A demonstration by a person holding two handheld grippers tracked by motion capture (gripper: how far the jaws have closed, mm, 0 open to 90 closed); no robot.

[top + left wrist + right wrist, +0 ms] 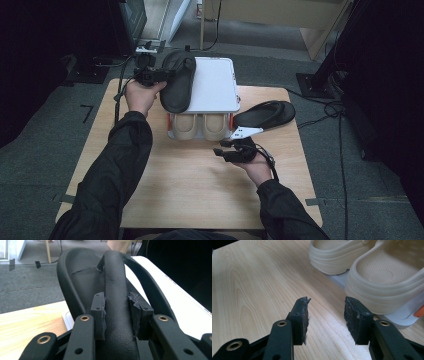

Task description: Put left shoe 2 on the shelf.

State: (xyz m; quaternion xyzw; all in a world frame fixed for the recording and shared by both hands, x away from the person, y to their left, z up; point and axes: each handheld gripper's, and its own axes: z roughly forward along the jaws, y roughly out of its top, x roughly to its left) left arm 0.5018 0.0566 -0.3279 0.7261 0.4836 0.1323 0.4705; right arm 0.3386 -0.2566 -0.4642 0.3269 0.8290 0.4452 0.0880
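A: High view, item 1: black slipper (pixel 177 82), held up by the left gripper (pixel 159 76) over the left edge of the white rack top (pixel 215 85). Toe end points away from the person, sole side tilted toward the rack.

B: Grip on it?

A: Left gripper view: both pads (pixel 98 312) pressed on the slipper's strap (pixel 116 302), one each side; jaws narrow, clamped on the strap. Slipper body (pixel 75 282) hangs beyond, w/ the rack top (pixel 175 302) to the right behind it.

B: Item 2?

A: Second black slipper (pixel 265 115), lying on the wooden table (pixel 190 185) just right of the rack, near the table's right edge. Not held.

B: Item 3?

A: Pair of beige clogs (pixel 200 126) on the rack's lower shelf, side by side, under the white top. In the right gripper view the clogs (pixel 372 272) sit on the shelf's pale edge (pixel 402 315), heels toward the cam.

B: Right gripper?

A: Right gripper (pixel 227 147) low over the table in front of the clogs, approx. mid-table, apart from the second slipper. Right gripper view: jaws part-open, pads (pixel 302 320) w/ bare wood (pixel 257 285) between them, nothing gripped. Right pad is near the closer clog; can't tell if touching.

B: Hands?

A: Left hand (pixel 141 96) behind its gripper at the rack's left; right hand (pixel 257 167) under its gripper. Dark sleeves both.
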